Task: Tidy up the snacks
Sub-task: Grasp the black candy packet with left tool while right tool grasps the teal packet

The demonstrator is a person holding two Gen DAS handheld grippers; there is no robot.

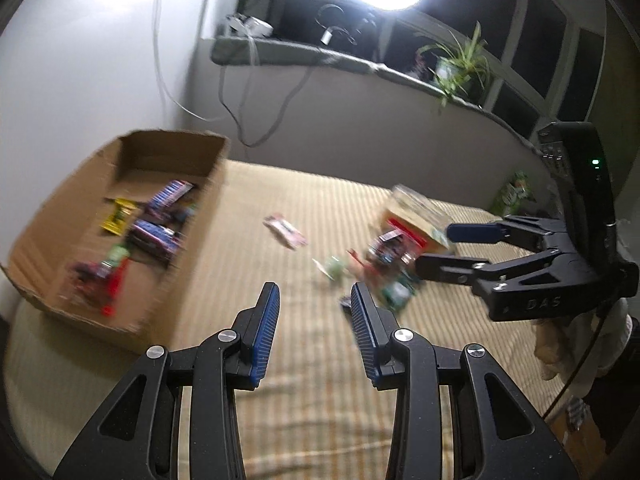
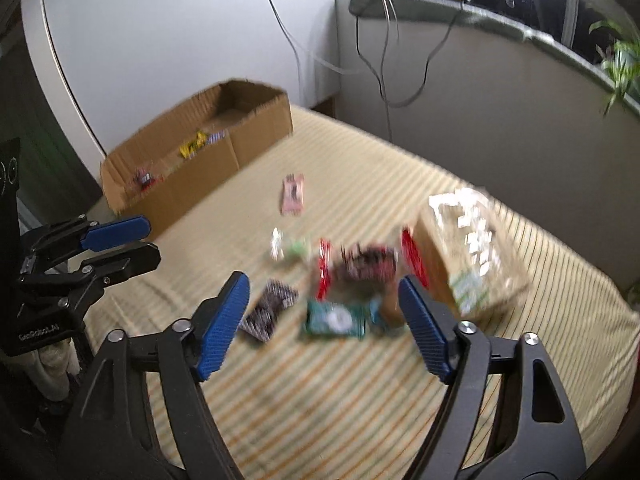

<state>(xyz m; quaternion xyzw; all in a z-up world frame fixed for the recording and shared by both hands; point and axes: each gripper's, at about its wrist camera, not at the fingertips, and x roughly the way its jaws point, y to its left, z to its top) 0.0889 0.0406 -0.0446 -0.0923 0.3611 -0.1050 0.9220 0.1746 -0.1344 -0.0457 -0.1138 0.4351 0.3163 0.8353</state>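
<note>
- A cardboard box (image 1: 120,216) is being seen up and to the left of the left gripper (image 1: 314,300), with several snack packets already lying inside it.
- The left gripper is being held partly spread, with nothing between its blue pads, above the striped cloth (image 1: 304,400).
- A pink packet (image 1: 285,231) is lying alone ahead of the left gripper, between the box and the snack pile (image 2: 352,280).
- The right gripper (image 2: 324,300) is being held wide apart and empty, just short of the pile; a green packet (image 2: 335,319) and a dark patterned packet (image 2: 269,309) are lying between its fingertips in the right wrist view.
- One packet is probably being chosen; the pads are best lowered around a single loose packet at the pile's near edge, so neighbours are not being dragged along.
- A tall paper bag (image 2: 468,256) is standing beyond the right fingertip and is best left unbumped.
</note>
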